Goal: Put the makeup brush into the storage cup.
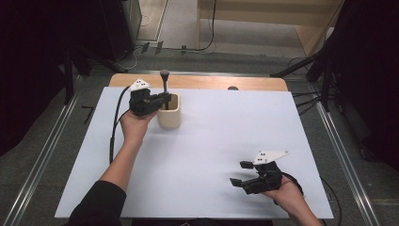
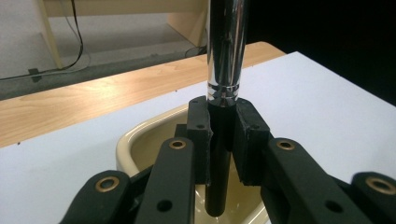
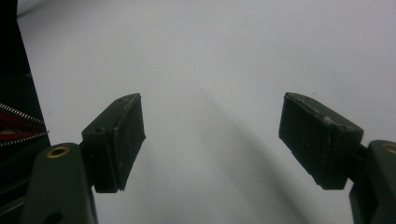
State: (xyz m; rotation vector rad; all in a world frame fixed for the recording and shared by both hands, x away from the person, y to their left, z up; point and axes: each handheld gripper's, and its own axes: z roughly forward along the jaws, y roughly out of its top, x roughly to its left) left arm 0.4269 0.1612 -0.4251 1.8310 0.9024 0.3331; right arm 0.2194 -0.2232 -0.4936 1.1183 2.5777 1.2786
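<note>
Brush (image 2: 219, 154) stands upright, left of centre in the left gripper view, its black handle pinched between your left gripper (image 2: 223, 135) pads, chrome ferrule just above them, lower end down inside the cream cup (image 1: 169, 113) at upper left of the high view. Risk: the cup looks light; a tilted pull would likely drag the handle against the rim and tip it. Your right gripper (image 3: 212, 140), jaws spread wide and empty, hovers over the white table (image 1: 211, 141) at lower right, well apart, so nothing steadies the cup.
</note>
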